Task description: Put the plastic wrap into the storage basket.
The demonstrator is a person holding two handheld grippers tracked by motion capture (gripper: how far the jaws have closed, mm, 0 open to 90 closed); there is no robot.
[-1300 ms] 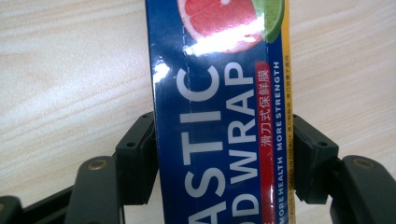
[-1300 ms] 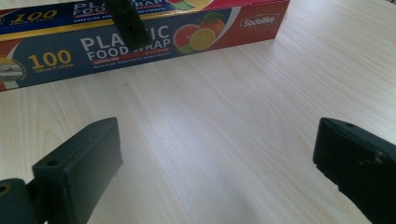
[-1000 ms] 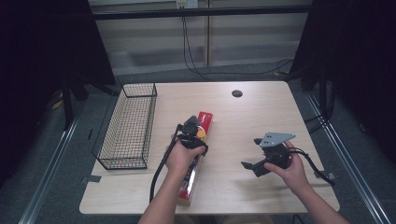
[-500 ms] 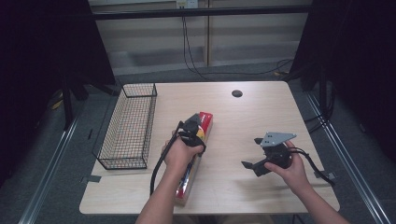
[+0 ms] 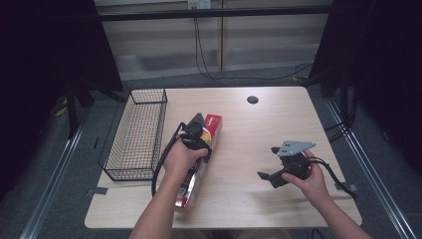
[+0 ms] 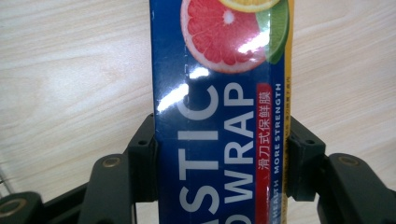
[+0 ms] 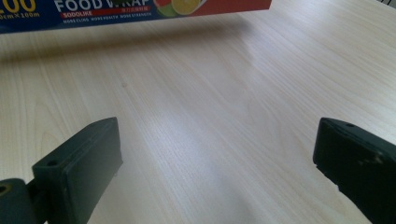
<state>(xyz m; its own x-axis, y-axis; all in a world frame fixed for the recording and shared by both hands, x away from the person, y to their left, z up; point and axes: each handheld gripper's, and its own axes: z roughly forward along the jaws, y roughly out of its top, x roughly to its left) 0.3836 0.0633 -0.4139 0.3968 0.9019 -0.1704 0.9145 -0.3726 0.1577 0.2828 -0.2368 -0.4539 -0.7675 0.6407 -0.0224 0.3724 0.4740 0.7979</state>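
A long blue and red plastic wrap box [image 5: 188,191] lies lengthwise on the light wooden table [image 5: 259,124], left of centre. My left gripper [image 5: 195,133] is over its middle. In the left gripper view the two black jaws press against both long sides of the box [image 6: 219,93], so the left gripper [image 6: 219,154] is shut on it. My right gripper [image 5: 270,163] is held over the table's right half, open, with its jaws pointing left toward the box. Its own view shows the right gripper [image 7: 219,158] with wide jaws over bare wood, and the box [image 7: 116,11] lies farther off.
A black wire basket [image 5: 137,134] stands along the table's left edge, close beside the box. A dark round cable hole [image 5: 253,99] sits near the far edge. Cables trail from both grippers toward the near edge.
My left hand and the box have shifted slightly to the left, toward the basket. The right gripper has stayed in place, still open.
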